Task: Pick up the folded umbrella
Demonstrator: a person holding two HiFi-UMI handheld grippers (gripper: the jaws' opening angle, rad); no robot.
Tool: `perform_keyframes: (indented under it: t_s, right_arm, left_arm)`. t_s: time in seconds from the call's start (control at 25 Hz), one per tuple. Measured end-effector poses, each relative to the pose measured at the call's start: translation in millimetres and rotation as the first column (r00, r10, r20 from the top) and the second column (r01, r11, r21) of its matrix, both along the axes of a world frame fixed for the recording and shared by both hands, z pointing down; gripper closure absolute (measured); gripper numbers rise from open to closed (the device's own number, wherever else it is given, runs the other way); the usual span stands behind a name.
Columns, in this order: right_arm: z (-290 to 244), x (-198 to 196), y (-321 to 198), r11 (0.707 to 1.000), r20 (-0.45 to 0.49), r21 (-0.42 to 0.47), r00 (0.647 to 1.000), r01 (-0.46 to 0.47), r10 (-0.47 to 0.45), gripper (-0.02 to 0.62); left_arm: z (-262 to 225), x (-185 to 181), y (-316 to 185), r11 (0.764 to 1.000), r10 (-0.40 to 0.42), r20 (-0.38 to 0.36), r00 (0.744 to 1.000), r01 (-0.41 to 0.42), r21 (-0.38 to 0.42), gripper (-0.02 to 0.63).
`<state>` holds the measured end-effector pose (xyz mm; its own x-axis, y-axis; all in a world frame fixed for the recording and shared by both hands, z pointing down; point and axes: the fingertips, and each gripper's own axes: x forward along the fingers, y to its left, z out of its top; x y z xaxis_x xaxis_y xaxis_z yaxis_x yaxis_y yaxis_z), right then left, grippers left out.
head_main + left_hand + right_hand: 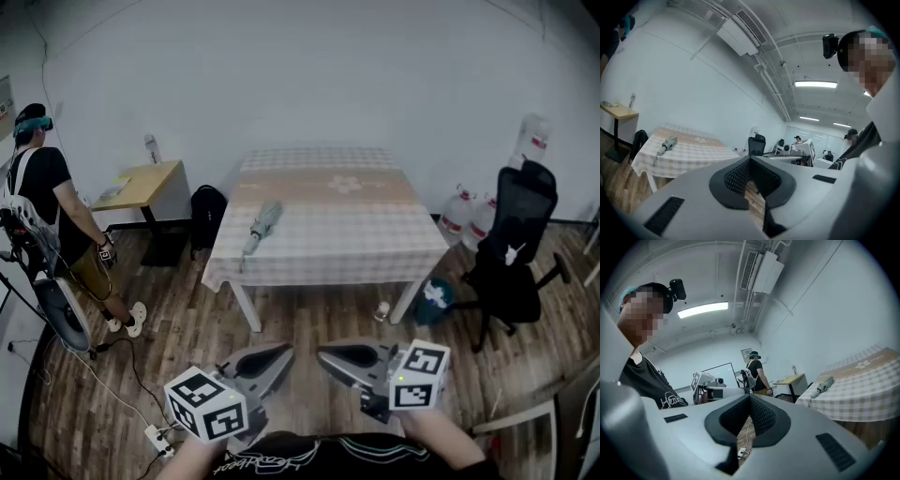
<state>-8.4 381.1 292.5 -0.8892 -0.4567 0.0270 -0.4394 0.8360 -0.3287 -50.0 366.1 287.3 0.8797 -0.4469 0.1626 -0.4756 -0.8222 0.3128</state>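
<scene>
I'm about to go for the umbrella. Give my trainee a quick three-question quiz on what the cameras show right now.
1. True or false: the left gripper already holds the umbrella.
2. In the head view, what stands on the floor to the right of the table? A) a black office chair B) a ladder C) a fridge
3. Fill in: the right gripper has its jaws ____ (open or shut).

Key: 1 false, the umbrella lies on the table, far from both grippers. 2 A. 3 shut, with nothing between them.
</scene>
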Motion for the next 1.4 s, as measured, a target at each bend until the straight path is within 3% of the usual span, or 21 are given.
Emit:
perform_keyframes:
  t_s: [0.68, 0.88, 1.16, 1.4]
  right_arm:
    - [6, 11, 0, 0.998, 0.041, -0.057, 0.999, 0.001, 0.002, 0.584]
    - [11, 12, -8, 0.999, -0.003, -0.010, 0.999, -0.034, 0.034, 0.584]
    - [30, 13, -38, 0.999, -0.083, -0.002, 0.996, -0.034, 0.034, 0.584]
    - [40, 16, -88, 0.998, -0.080, -0.034, 0.996, -0.048, 0.045, 0.584]
  left_arm:
    - [9, 7, 4, 1.000, -0.016, 0.028, 0.999, 0.016, -0.022, 0.611]
    - [11, 6, -2, 0.999, -0.019, 0.039, 0.999, 0.020, -0.026, 0.611]
    - [23, 14, -33, 0.999, -0.004, 0.046, 0.999, 0.007, -0.048, 0.611]
    - [34, 19, -90, 0.997, 0.024, 0.041, 0.999, -0.021, -0.069, 0.611]
